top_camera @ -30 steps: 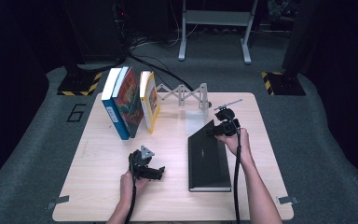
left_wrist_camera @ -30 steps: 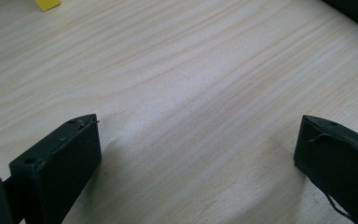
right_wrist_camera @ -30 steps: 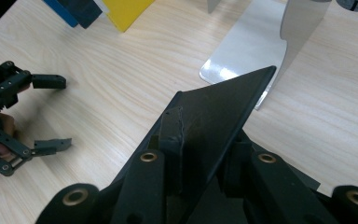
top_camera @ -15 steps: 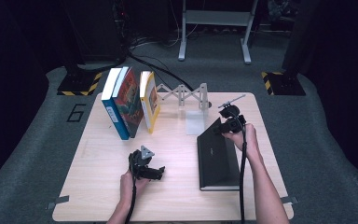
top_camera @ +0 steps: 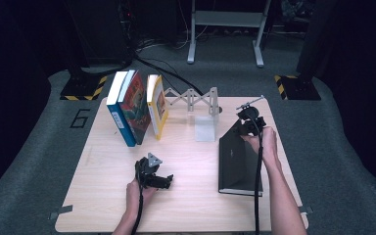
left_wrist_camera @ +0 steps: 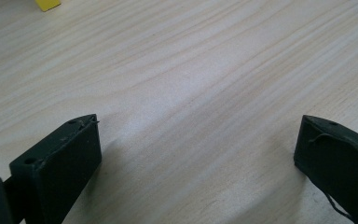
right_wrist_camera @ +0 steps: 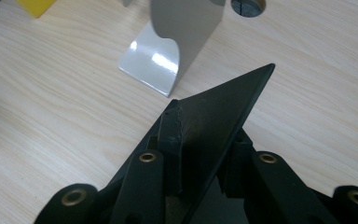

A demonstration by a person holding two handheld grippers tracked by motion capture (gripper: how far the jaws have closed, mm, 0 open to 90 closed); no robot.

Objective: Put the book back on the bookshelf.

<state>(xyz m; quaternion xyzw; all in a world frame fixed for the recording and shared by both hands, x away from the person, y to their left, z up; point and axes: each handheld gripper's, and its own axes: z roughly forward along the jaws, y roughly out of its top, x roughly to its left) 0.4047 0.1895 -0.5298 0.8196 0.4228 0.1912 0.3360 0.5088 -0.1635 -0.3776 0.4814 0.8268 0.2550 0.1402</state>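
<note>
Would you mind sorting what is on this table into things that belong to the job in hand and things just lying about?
In the job: black book, right gripper clamped on its far corner, expanding bookend.
Lying about: three upright books, left gripper open over bare table.

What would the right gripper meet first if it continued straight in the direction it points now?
Probably the grey bookend: the right gripper, shut on the black book, points at it, though depth is unclear.
</note>
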